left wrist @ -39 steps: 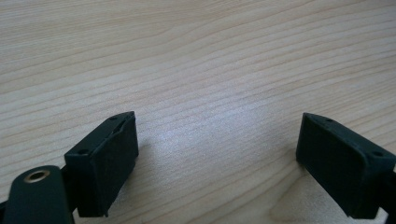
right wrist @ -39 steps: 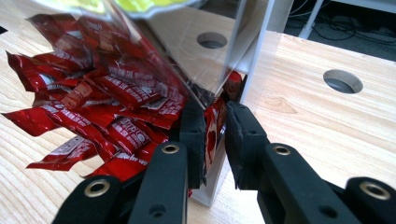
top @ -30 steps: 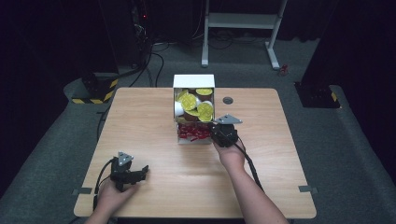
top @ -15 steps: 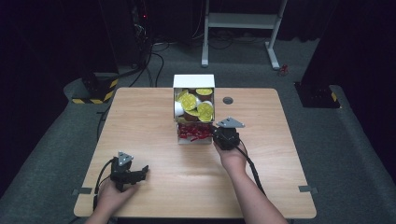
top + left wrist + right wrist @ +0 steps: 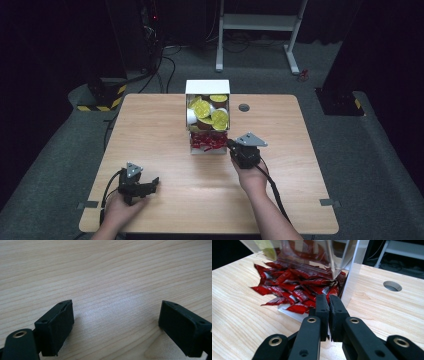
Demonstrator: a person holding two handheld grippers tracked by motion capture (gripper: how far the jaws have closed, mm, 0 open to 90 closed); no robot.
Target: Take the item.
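High view: a wooden table [image 5: 165, 125] carries a white dispenser box [image 5: 208, 116] whose upper bin holds yellow-lidded cups [image 5: 202, 108] and whose bottom tray holds red sachets [image 5: 209, 142]. Just right of that tray sits the right gripper [image 5: 231, 145], while the left gripper [image 5: 153, 183] rests well apart near the table's front left, both held in the person's hands. A round cable hole [image 5: 244, 107] lies right of the box.

Right gripper view: resolves what the high view blurs, namely the red sachets [image 5: 294, 291] spilling from under a clear panel [image 5: 312, 255], and the right gripper [image 5: 328, 302] clenched at the tray's front edge; whether a sachet lies between its jaws cannot be made out. Print on the sachets is illegible.

Left gripper view: the left gripper [image 5: 116, 315] stands released, jaws wide apart over bare wood grain [image 5: 112, 272].
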